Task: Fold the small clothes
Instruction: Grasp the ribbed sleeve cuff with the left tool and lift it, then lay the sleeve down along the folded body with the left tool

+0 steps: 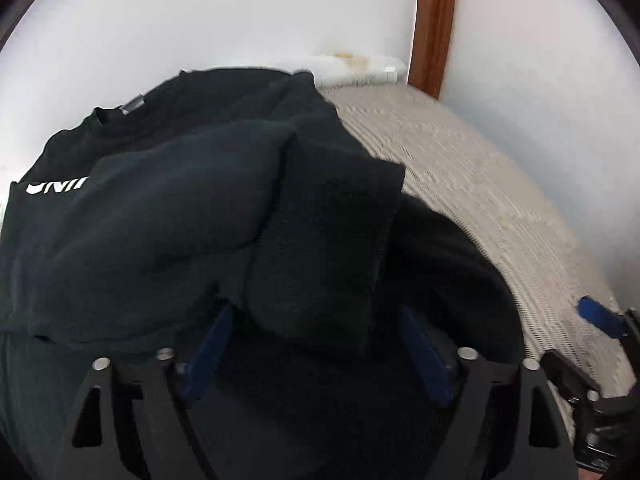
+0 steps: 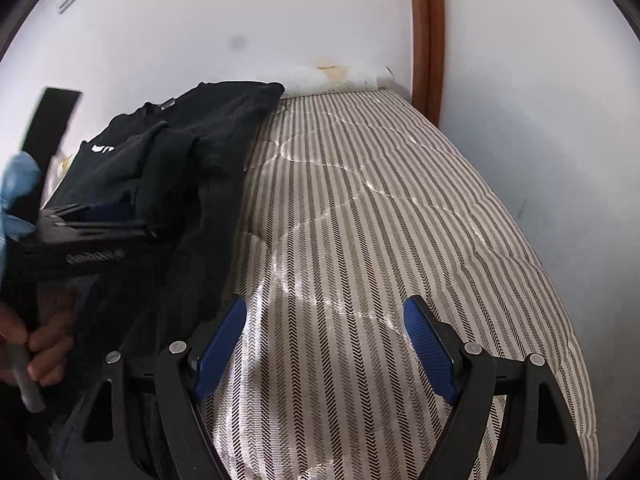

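Observation:
A black top with white lettering lies along the left side of the bed, also seen in the right wrist view. One sleeve is folded across its body, cuff toward me. My left gripper is open, and the cuff lies between its blue pads with a gap on the right side. In the right wrist view the left gripper sits low over the top. My right gripper stands open over bare striped mattress, just right of the top's hem, nothing between its fingers.
The striped mattress stretches to the right of the top. A white rolled cloth lies at its far end against the wall. A brown wooden post stands in the far corner. A person's hand holds the left gripper's handle.

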`<state>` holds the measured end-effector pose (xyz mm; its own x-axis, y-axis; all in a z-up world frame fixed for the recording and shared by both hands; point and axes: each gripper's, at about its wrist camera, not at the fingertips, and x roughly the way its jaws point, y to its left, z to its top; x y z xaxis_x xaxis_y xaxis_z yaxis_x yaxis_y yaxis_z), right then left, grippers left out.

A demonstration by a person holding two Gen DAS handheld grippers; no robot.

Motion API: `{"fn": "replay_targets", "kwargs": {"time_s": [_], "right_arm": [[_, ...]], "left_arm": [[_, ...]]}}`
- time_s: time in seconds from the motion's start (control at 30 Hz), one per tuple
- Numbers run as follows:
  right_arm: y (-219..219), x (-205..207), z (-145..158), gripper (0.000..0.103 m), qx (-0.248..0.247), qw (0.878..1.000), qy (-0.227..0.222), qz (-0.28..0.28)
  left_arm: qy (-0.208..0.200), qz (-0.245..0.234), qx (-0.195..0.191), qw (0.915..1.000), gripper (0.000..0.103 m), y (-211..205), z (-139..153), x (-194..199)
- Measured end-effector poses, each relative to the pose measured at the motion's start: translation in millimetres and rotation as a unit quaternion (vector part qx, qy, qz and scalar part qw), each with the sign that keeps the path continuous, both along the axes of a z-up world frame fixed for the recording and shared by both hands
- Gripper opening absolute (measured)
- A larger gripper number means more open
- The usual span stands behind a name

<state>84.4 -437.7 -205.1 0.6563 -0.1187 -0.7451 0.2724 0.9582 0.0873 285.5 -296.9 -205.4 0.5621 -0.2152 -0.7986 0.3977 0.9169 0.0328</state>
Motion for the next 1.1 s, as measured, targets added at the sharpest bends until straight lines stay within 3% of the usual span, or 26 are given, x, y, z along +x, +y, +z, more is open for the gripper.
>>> {"fn": "replay_targets", "kwargs": {"time_s": [0.1,0.2,0.23,0.27,0.3,0.4,0.43,0.57,0.73,0.83,1.1], "right_arm": [[-4,0,-1,0.080,0.005,1.000,0.002,-0.015],[-5,-1,-1,0.080,0.002,1.000,0.004,-0.022],[-5,-1,-1,0.080,0.000,1.000,0.008,-0.024],[-4,0,-2,0.080,-0.001,1.000,0.012,-0.025],[-4,1,-3,0.080,-0.004,1.000,0.016,-0.026],[-2,1,-2,0.080,-0.007,1.000,0.016,-0.025],[-3,1,-2,0.080,-0.008,0.999,0.015,-0.027],[-6,-1,-1,0.080,-0.003,0.999,0.008,-0.041],[-7,-2,0,0.080,-0.003,0.999,0.005,-0.051],[-7,-2,0,0.080,-0.004,0.998,0.006,-0.055],[-5,6,-4,0.080,-0.007,0.999,0.019,-0.044]], "left_arm": [[-0.014,0.003,0.020,0.9997,0.093,-12,-5,3],[-0.009,0.016,0.006,0.9998,0.092,-10,-4,9],[-0.013,0.021,0.006,0.9997,0.084,-8,-3,10],[-0.017,0.026,0.007,0.9995,0.065,-8,-2,10],[-0.024,0.038,0.011,0.9989,0.053,-3,2,8],[-0.003,0.027,-0.032,0.9991,0.018,21,17,8],[-0.003,0.020,-0.043,0.9989,0.015,32,25,7],[-0.045,0.008,-0.060,0.9972,0.015,69,56,0],[-0.090,0.037,-0.085,0.9915,0.015,141,94,1],[-0.110,0.056,-0.080,0.9892,0.015,176,104,10],[-0.116,0.092,-0.111,0.9827,0.015,268,110,46]]}}
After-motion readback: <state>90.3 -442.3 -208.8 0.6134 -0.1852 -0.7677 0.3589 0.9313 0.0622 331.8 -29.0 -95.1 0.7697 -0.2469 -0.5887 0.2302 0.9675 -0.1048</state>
